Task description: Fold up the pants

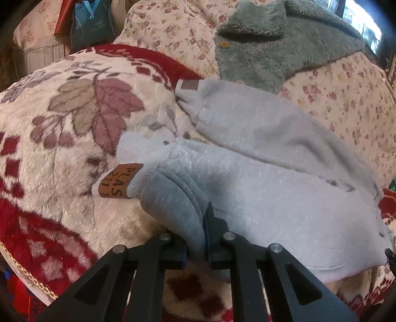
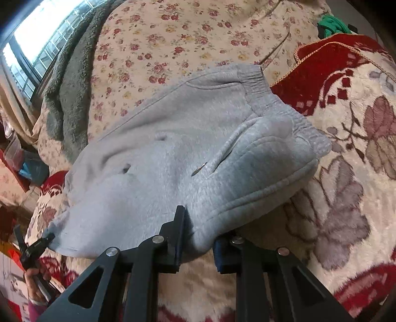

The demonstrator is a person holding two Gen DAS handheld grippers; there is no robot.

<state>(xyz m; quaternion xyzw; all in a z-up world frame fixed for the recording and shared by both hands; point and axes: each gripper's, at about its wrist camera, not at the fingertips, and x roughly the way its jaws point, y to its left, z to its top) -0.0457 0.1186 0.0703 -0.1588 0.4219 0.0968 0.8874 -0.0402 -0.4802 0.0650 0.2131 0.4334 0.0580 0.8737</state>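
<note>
Light grey fleece pants (image 1: 272, 198) lie across the bed. In the left wrist view both leg cuffs point left, the near one with a brown leather label (image 1: 118, 182), the far one with a similar label (image 1: 189, 85). My left gripper (image 1: 198, 235) is shut on the near leg's edge just behind the cuff. In the right wrist view the pants (image 2: 160, 161) show their elastic waistband (image 2: 262, 84) and a pocket slit (image 2: 222, 153). My right gripper (image 2: 199, 230) is shut on the near edge below the pocket. The left gripper (image 2: 42, 244) shows there too, at the cloth's lower left corner, held by a hand (image 2: 34, 280).
The pants rest on a red-and-cream plush blanket (image 1: 61, 148) and a floral quilt (image 1: 346, 86). A grey-green fleece jacket (image 1: 272, 49) lies behind them. A blue bag (image 1: 91, 24) stands at the back left. A window (image 2: 37, 37) is beyond the bed; something green (image 2: 331, 23) lies at the far right.
</note>
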